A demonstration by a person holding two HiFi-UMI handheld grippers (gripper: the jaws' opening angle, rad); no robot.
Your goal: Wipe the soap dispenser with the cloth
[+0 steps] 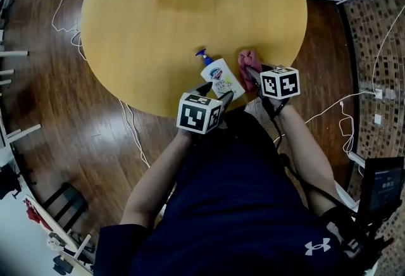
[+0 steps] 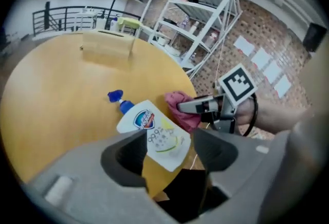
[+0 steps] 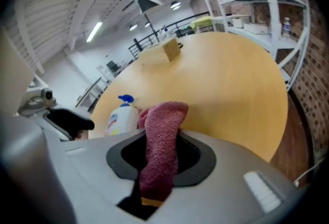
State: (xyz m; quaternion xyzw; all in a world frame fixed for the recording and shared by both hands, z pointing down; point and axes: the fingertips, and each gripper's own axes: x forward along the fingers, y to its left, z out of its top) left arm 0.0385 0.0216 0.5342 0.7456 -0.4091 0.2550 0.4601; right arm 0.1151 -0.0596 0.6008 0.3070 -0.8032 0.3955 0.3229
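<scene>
Gripping soap dispenser [image 1: 221, 77] just inside near edge of table [image 1: 139, 28], with cloth [image 1: 248, 61] at its right side.

Pinching bottle's base, by the look of it, in jaws of left gripper [image 1: 217, 93]; clamping bunched pink cloth tight in jaws of right gripper [image 1: 252, 72]. Can't tell touching from just beside. Judging wipe as barely begun or partway: nothing to separate wiped faces from unwiped, so counting label face, pump and left side as left to do. Tilted low, label up, long axis diagonal: pointing blue pump toward table's middle and left edge, base back toward near edge.
</scene>
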